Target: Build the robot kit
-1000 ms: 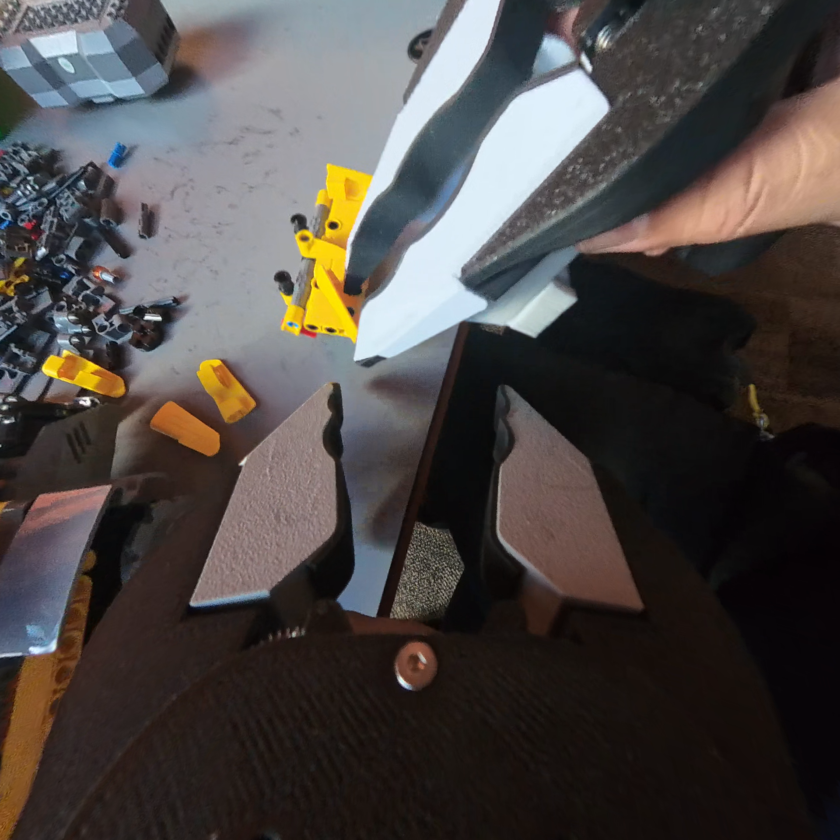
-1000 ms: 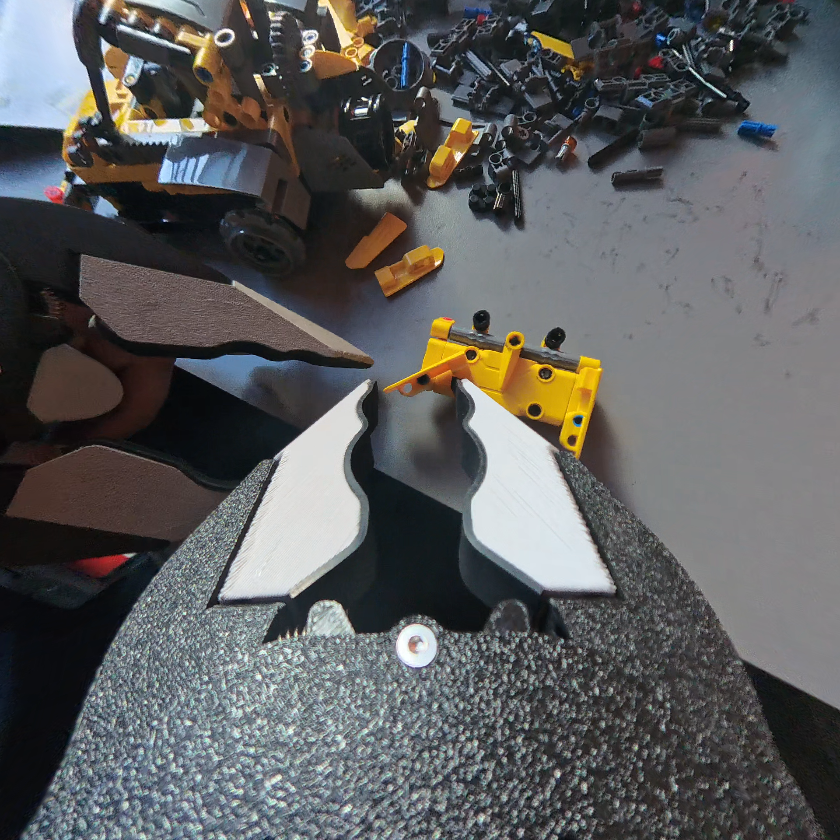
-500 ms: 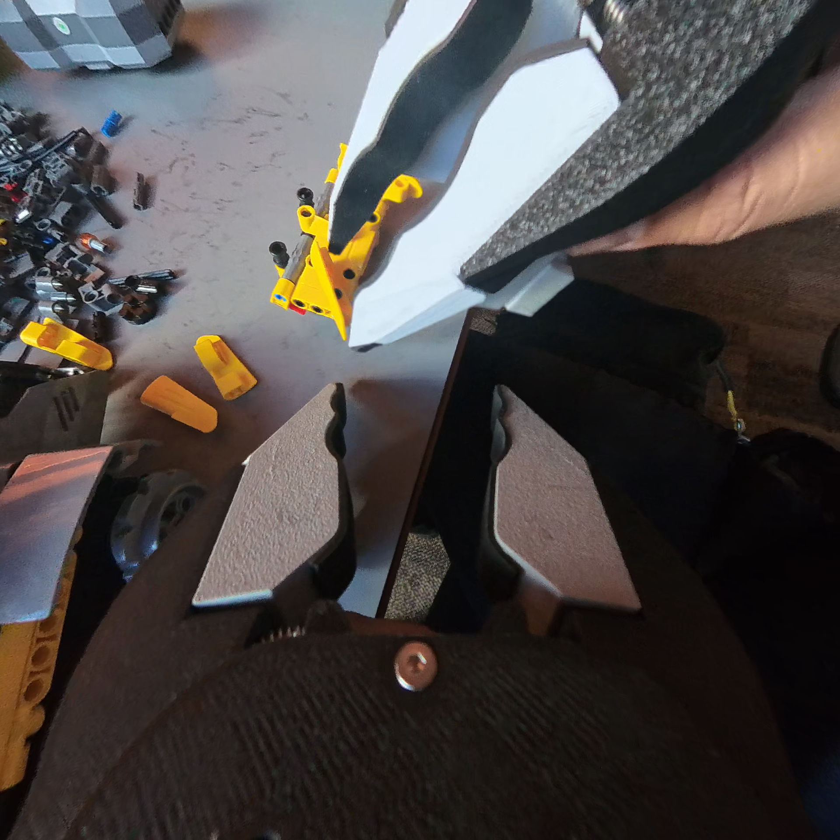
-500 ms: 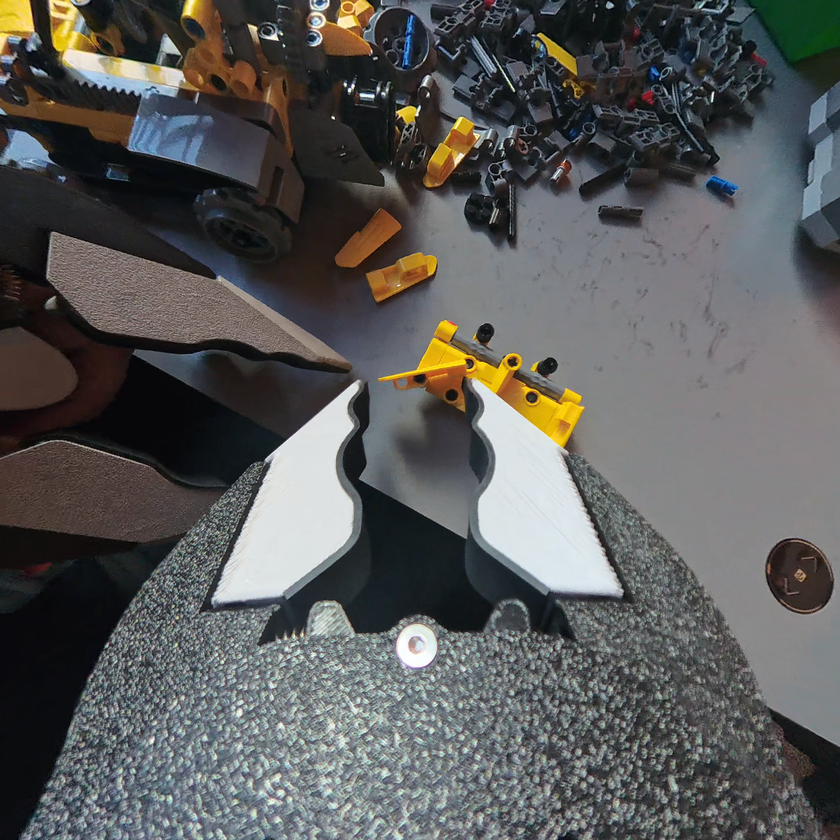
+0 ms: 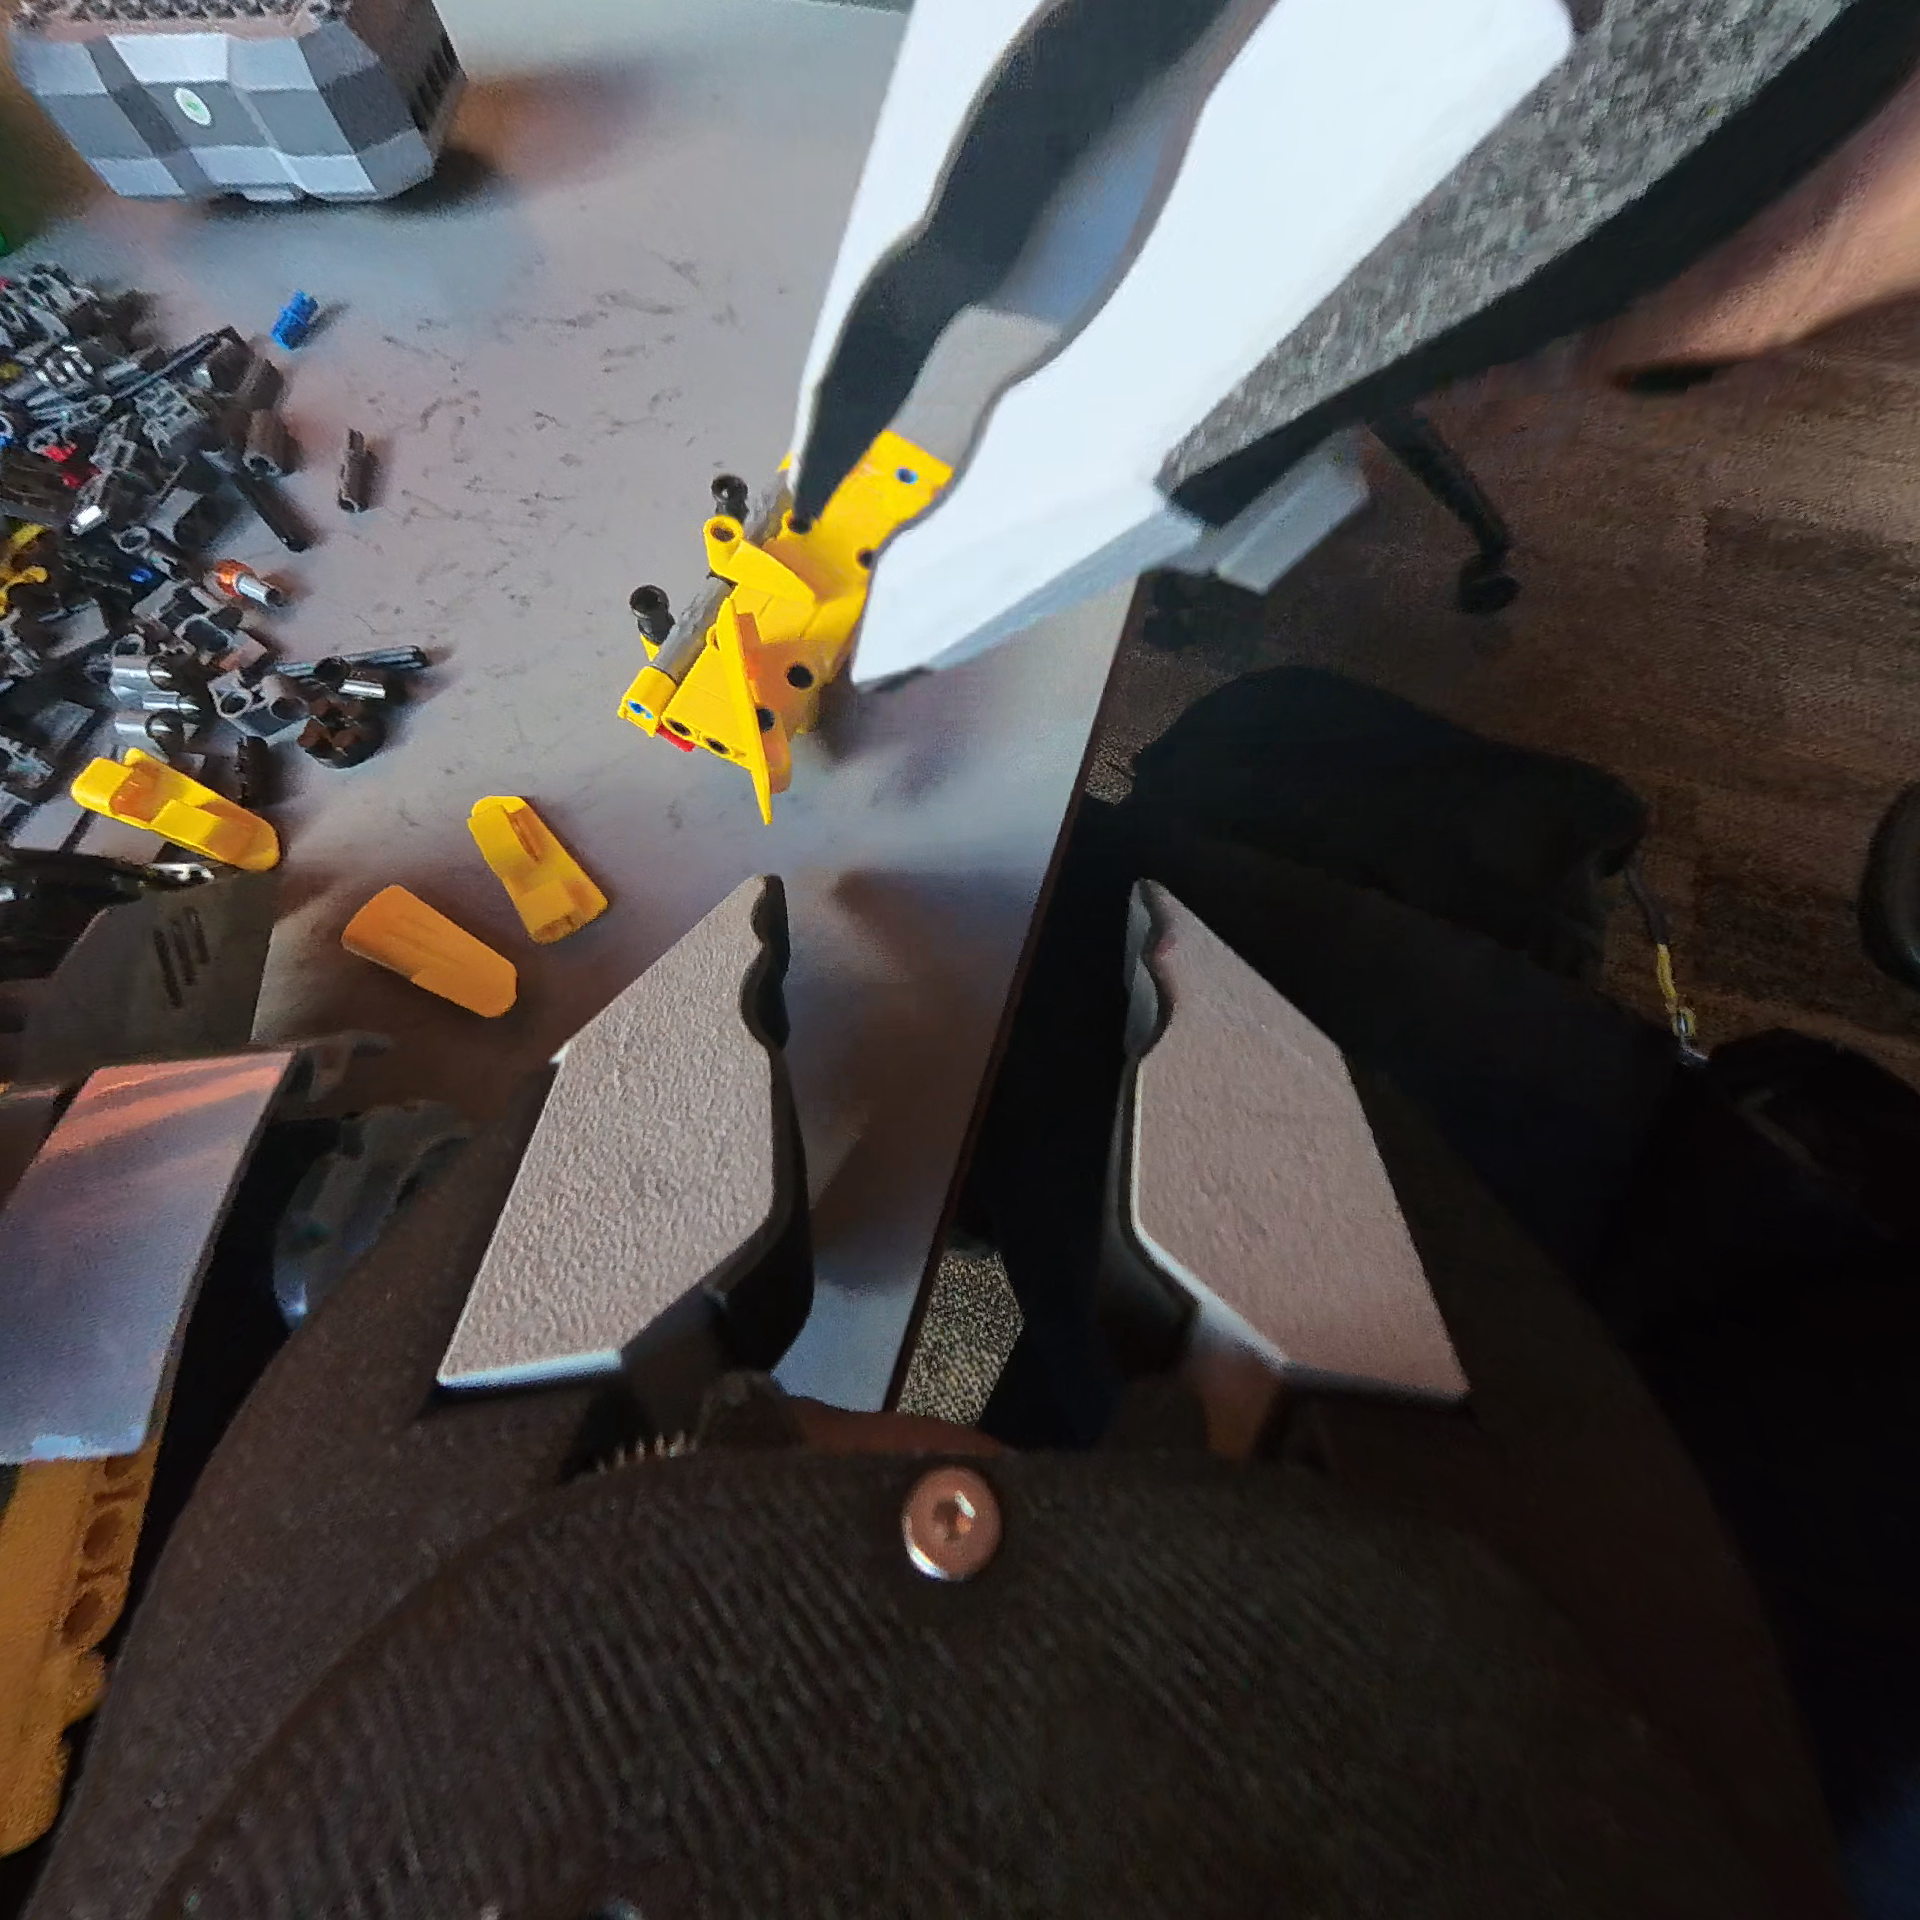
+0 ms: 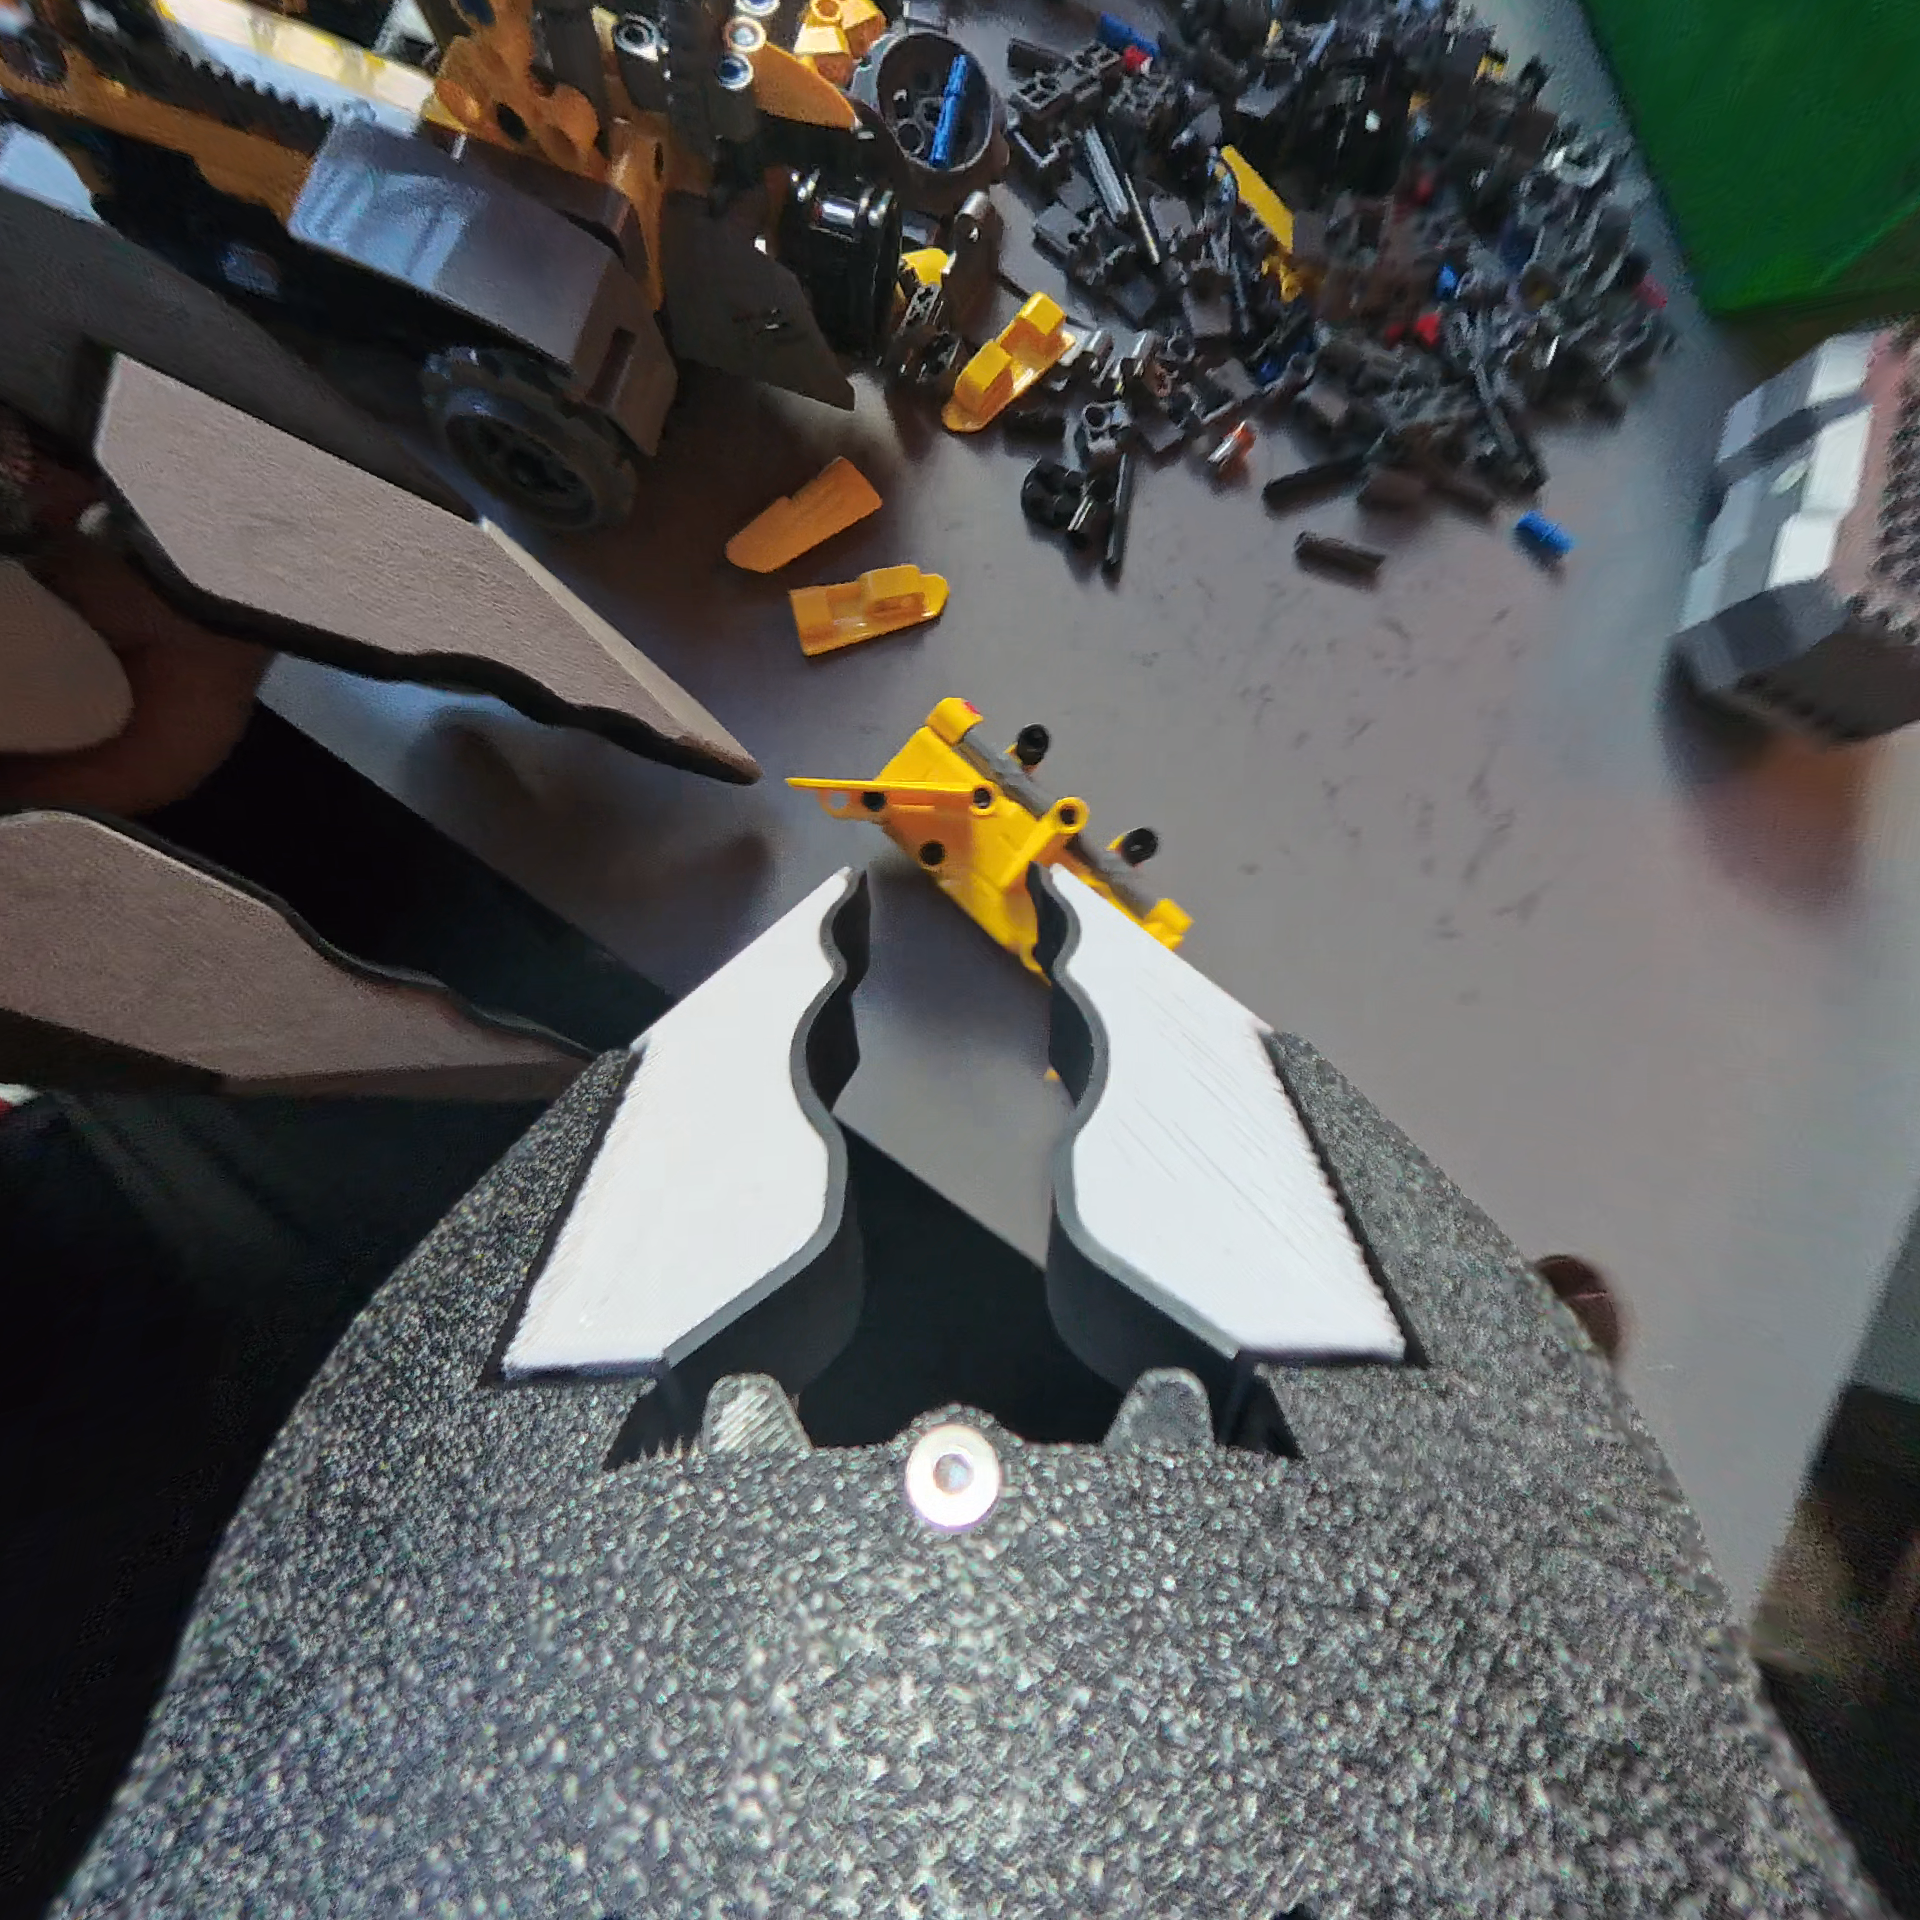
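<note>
A small yellow brick assembly [image 6: 971, 821] with black pins and a grey axle sits tipped up on the dark table [image 6: 1403, 987]. My right gripper [image 6: 945, 883] is open. Its right finger [image 6: 1195, 1143] lies against the assembly, and one end of the assembly reaches into the gap between the jaws. In the left wrist view the assembly [image 5: 748, 644] pokes out from between the white fingers [image 5: 1039, 540]. My left gripper [image 5: 956, 904] is open and empty, hovering over the table's near edge, just short of the assembly. It shows at the left of the right wrist view [image 6: 686, 914].
A half-built yellow and black vehicle [image 6: 468, 208] stands at the far left, beside a pile of loose dark parts [image 6: 1351, 260]. Two small yellow pieces [image 6: 805, 514] [image 6: 868, 608] lie in front of it. A grey faceted box [image 5: 229, 94] sits farther off. The table edge [image 5: 1039, 935] drops to carpet.
My right gripper has pushed forward onto the yellow assembly. The assembly has turned and tipped up from lying flat. My left gripper has hardly moved.
</note>
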